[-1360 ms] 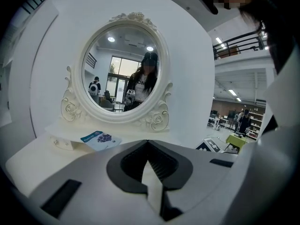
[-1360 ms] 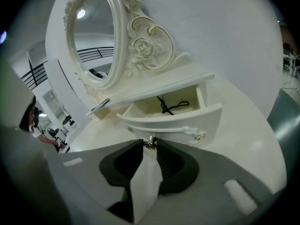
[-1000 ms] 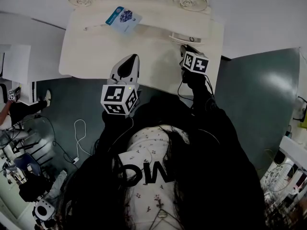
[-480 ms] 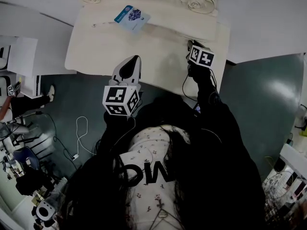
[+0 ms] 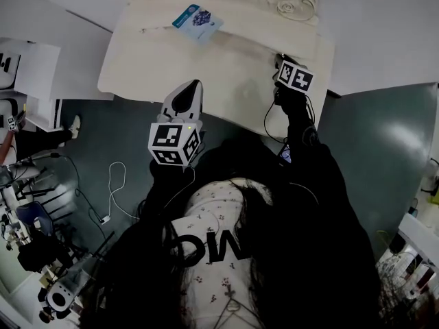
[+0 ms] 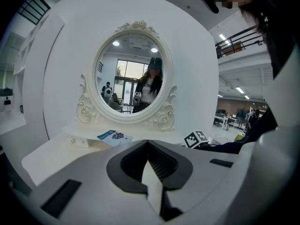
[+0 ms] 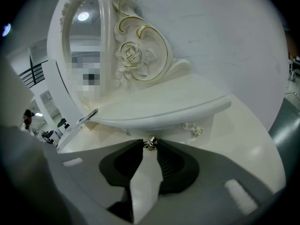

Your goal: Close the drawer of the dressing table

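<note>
Right gripper view, R gripper (image 7: 150, 148) pinches knob (image 7: 150, 144), jaws just opening a bit, L gripper (image 6: 148, 144) jaws together, empty

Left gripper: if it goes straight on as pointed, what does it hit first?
Probably the dressing table top, just short of the ledge under the mirror. Depth is unclear, so it could be the ledge itself. The left gripper has its tongs shut and empty.
</note>
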A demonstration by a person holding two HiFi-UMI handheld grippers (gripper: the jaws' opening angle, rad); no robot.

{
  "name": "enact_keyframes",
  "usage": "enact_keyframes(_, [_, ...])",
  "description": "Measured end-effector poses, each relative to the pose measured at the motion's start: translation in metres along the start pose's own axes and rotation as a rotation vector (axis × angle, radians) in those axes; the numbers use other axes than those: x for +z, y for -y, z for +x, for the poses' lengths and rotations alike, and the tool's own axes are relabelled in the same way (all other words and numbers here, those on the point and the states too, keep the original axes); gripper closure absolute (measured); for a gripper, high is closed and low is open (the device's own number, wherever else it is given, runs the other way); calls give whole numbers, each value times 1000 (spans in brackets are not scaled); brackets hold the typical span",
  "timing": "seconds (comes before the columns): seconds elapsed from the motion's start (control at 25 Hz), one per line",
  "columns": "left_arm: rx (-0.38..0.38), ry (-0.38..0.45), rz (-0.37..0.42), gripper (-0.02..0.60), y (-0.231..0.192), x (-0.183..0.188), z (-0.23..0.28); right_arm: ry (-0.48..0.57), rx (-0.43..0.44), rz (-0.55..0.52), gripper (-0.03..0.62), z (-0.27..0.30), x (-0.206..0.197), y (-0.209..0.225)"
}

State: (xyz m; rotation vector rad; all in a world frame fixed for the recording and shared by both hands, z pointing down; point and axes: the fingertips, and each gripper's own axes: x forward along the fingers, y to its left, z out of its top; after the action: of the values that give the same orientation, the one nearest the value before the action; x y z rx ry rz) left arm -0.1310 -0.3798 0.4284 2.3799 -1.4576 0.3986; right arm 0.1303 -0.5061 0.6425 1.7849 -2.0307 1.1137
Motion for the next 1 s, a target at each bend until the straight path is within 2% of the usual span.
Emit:
enact_keyframes(0.24, [3,2,-4,581,0,-4,-6,23,41,9,467,-14,3,-7])
enact_keyframes(0.52, [-14,16,-2,581,5,-6,-17,163,127,39,468,-71,22,-29])
enact_keyframes(0.84, [-96,30,9,581,21,-8,-30,275,226,-37,468,-169,26,-85])
enact_keyframes(1.0, [-150,35,16,581,32,-14,-40,329,260,-34,468,-211,18,-113])
